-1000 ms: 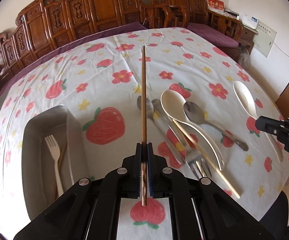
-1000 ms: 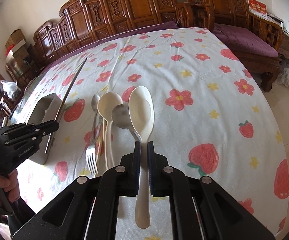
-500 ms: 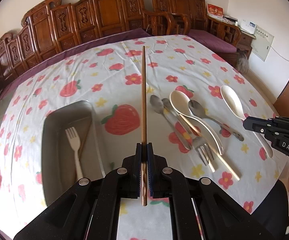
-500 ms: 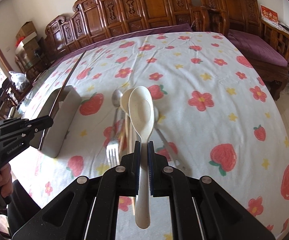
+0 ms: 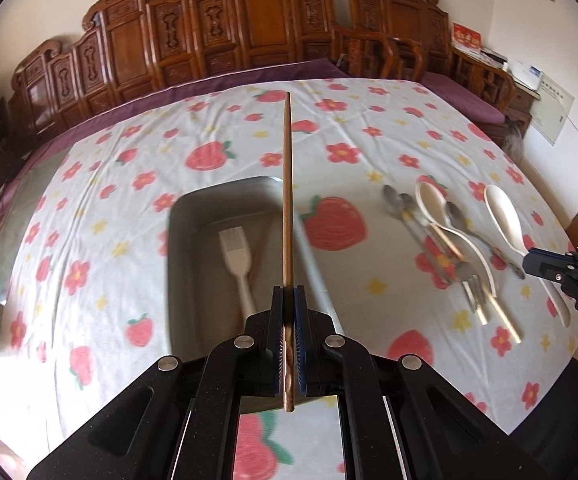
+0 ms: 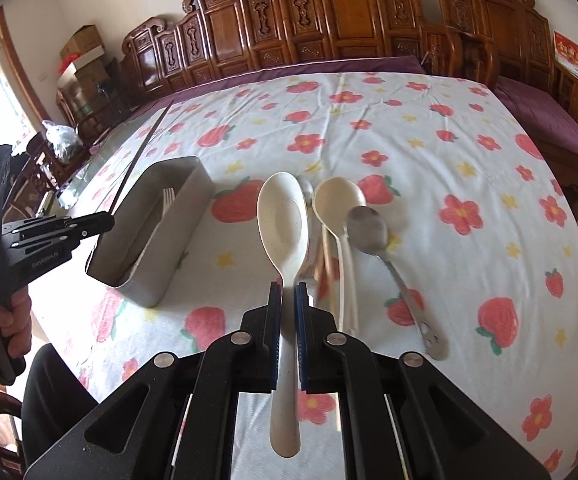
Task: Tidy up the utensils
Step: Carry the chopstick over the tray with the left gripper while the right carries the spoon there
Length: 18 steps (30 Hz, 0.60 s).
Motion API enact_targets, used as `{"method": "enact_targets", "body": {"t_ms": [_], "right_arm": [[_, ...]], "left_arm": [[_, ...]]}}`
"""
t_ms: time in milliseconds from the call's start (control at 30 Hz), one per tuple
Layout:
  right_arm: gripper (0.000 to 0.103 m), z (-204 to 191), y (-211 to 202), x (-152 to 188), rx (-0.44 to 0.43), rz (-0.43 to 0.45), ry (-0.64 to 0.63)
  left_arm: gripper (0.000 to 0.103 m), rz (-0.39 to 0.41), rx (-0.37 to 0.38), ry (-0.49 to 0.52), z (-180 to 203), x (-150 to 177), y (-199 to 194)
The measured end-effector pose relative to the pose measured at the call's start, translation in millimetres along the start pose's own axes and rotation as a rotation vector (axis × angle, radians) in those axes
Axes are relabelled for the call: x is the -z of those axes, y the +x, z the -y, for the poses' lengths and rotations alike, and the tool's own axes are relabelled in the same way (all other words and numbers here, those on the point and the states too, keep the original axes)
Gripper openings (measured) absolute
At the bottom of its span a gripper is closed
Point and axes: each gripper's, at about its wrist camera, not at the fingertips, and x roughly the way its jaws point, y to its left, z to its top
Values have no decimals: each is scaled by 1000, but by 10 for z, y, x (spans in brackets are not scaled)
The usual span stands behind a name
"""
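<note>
The left gripper (image 5: 287,294) is clamped on a brown wooden chopstick (image 5: 287,184) near its thick end, so that the long shaft projects forward, held over the grey metal tray (image 5: 177,240); this grip presumably lets the stick be lowered lengthwise into the tray. The right gripper (image 6: 287,292) pinches the handle of a cream spoon (image 6: 282,220), bowl forward and facing up, held above the cloth just right of the tray, probably awaiting its turn. Inside the tray lies a pale fork (image 5: 236,258) with a thin stick beside it, likely a second chopstick, though blur leaves this uncertain. On the strawberry-print tablecloth (image 6: 429,152) the unsorted pile remains: a second cream spoon (image 6: 339,208), a steel spoon (image 6: 369,230), a steel fork (image 5: 474,288). Motion blur smears the pile in the left view; in the right view the held spoon hides most of it, and the tray's wall conceals most of its contents.
</note>
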Motion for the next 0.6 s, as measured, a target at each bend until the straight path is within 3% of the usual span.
{"method": "enact_targets", "body": {"t_ms": [600], "right_arm": [[8, -712, 233, -348, -58, 3, -22]], "left_arm": [[4, -47, -16, -82, -439, 182, 281]]}}
